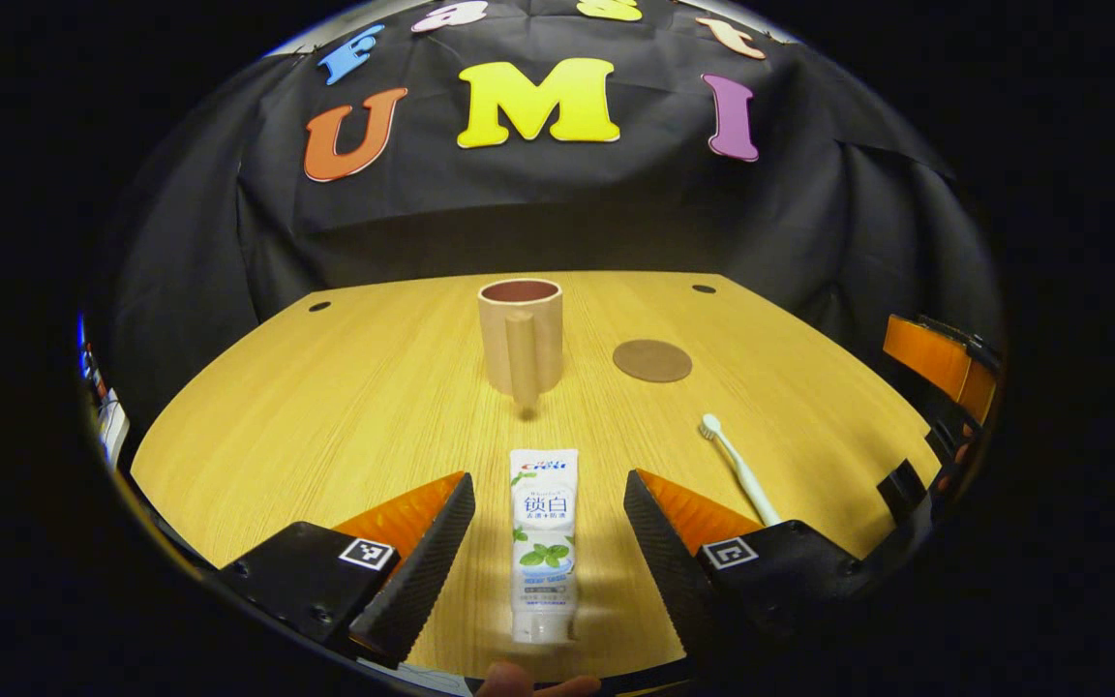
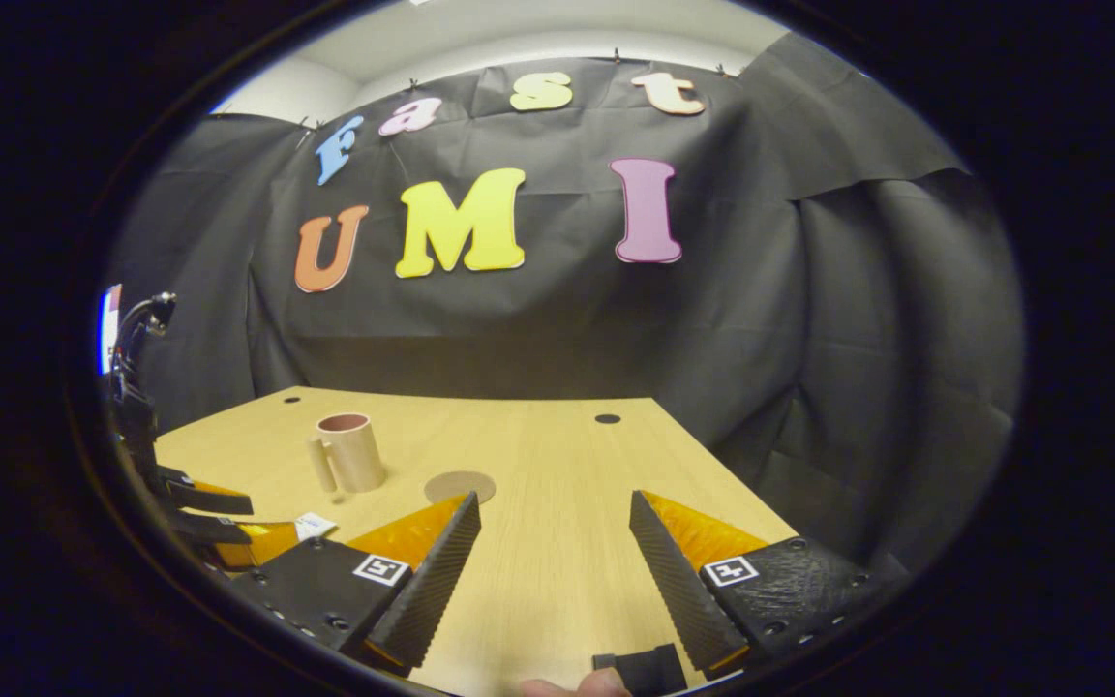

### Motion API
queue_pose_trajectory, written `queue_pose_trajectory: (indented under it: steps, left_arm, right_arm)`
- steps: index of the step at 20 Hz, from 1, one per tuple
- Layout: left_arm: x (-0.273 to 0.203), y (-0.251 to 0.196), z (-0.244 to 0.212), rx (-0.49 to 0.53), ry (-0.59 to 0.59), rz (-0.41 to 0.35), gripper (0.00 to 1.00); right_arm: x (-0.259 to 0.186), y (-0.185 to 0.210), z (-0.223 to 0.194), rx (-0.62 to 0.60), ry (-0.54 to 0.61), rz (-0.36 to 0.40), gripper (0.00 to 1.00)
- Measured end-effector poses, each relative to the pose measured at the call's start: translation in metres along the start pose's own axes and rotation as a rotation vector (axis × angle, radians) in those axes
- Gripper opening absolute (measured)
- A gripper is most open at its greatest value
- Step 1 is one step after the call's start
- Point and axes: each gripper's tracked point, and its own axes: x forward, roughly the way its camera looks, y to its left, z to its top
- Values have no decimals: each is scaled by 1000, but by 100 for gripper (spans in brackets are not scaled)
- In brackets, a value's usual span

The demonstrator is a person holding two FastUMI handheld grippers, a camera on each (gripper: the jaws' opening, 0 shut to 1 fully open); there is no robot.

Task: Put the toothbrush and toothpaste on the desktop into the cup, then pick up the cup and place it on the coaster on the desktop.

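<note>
On the wooden desktop (image 1: 325,407), in the left gripper view, the toothpaste tube (image 1: 544,542) lies flat between the fingers of the left gripper (image 1: 550,542), lengthwise along them. The jaws stand wide apart, neither finger touching the tube. Beyond the tube stands the tan cup (image 1: 520,336), upright, handle facing the camera. The round brown coaster (image 1: 652,360) lies near the cup, on its right. The white toothbrush (image 1: 738,469) lies right of the tube, bristle end toward the coaster. In the right gripper view, the right gripper (image 2: 555,552) hovers over bare desktop, jaws spread, holding nothing; cup (image 2: 351,451) and coaster (image 2: 460,486) sit ahead-left.
</note>
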Motion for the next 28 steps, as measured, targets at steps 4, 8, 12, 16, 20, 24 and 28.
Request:
queue_pose_trajectory:
  steps: [4, 8, 12, 16, 20, 24, 28]
  left_arm:
    - [5, -2, -16, -4, 85, -12, 98]
    - [7, 1, -28, -5, 143, 8, 87]
    - [5, 0, -34, -9, 185, 15, 75]
    - [7, 2, -34, -36, 209, 42, 63]
    - [7, 4, -33, -61, 233, 79, 47]
    - [8, -2, -31, -93, 208, 49, 42]
    - [6, -2, -25, -137, 184, 23, 41]
  right_arm:
    - [2, 6, -9, -19, 25, 13, 94]
    - [3, 18, -15, -41, 42, 35, 94]
    - [2, 41, -21, -24, 93, 99, 93]
    - [3, 65, -28, -30, 136, 151, 94]
    - [12, 79, -59, -58, 250, 158, 94]
    - [16, 98, -97, -70, 385, 190, 93]
    - [22, 107, -108, -77, 421, 183, 93]
